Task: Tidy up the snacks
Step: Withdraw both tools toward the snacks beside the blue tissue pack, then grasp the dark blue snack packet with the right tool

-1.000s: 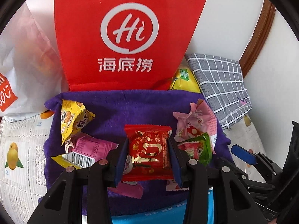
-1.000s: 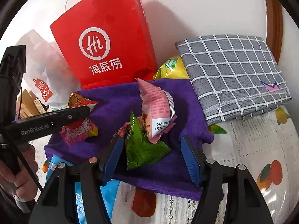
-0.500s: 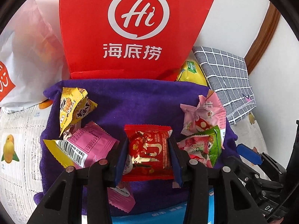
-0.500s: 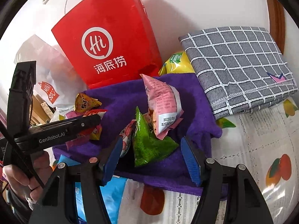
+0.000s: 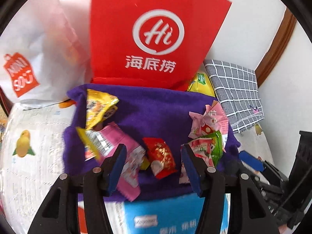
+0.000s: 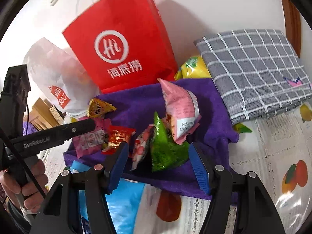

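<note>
- Opening over the purple cloth (image 5: 156, 105), the left hand-held gripper (image 5: 154, 161) has its jaws spreading; the red snack packet (image 5: 161, 156) sits tilted between them, apparently clear of both pads and lying among the other packets at the cloth's near edge.
- Right hand-held gripper (image 6: 158, 161): jaws parted about midway, nothing clamped. Green packet (image 6: 165, 148) and pink packet (image 6: 181, 109) stand propped just ahead of it.
- Risk: the red packet rests partly on the pink barcode packet (image 5: 115, 146), near the cloth's front edge; a nudge from the left jaw could slide it off toward the blue box (image 5: 175, 212).
- Risk: the propped green and pink pair looks unstable; a clumsy close by the right gripper could topple or scatter both.
- Risk: the two grippers work close together and could collide.
- Hard to read: the left view is motion-blurred, so pad contact with the red packet is uncertain.
- Hidden: contents of the red paper bag (image 6: 120, 44) and white bag (image 6: 56, 74); yellow bag (image 6: 191, 68) mostly covered; counter (image 6: 273, 156) edges cut off.
</note>
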### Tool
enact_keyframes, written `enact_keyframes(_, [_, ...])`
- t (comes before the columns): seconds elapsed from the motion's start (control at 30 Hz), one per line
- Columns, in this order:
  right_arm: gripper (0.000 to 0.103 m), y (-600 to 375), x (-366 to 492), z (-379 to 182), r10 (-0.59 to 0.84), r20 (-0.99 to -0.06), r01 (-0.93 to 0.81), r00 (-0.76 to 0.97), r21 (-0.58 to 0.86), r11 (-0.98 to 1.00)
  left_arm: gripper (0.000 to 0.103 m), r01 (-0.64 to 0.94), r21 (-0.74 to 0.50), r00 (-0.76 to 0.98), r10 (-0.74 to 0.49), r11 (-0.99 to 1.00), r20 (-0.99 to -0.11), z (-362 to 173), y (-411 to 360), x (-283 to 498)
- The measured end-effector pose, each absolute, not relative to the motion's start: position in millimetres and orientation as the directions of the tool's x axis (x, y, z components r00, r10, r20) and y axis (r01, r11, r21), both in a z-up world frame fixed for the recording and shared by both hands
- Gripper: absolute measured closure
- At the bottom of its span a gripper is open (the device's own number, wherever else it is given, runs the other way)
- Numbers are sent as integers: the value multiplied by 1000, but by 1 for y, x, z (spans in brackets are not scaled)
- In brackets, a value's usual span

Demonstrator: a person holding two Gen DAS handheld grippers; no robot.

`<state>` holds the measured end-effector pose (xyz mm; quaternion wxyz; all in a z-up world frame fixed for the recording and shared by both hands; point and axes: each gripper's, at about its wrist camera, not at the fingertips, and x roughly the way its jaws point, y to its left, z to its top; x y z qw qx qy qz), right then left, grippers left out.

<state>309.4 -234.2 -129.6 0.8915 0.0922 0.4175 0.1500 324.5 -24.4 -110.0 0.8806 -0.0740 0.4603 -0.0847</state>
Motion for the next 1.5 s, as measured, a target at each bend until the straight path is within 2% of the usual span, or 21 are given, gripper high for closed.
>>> enact_keyframes(0.17, [39, -229, 289, -116, 353, -706, -196, 614, 296, 935, 46, 64, -197, 584, -197, 978, -788, -97, 0, 291])
enact_keyframes(0.33, [42, -216, 252, -109, 309, -733, -199, 606, 236, 951, 46, 36, -187, 590, -172, 982, -789, -99, 29, 259])
enact_keyframes(0.83, [43, -173, 172, -138, 331, -805, -243, 493, 238, 940, 46, -43, -231, 588, -162, 972, -792, -120, 86, 186])
enact_keyframes(1.23, [32, -141, 178, -179, 359, -852, -191, 381, 307, 932, 46, -26, -264, 578, -201, 964, -791, -131, 97, 148])
enact_keyframes(1.5, [28, -125, 184, -189, 286, -867, -175, 409, 233, 957, 46, -24, -286, 571, -222, 958, -790, -138, 104, 138])
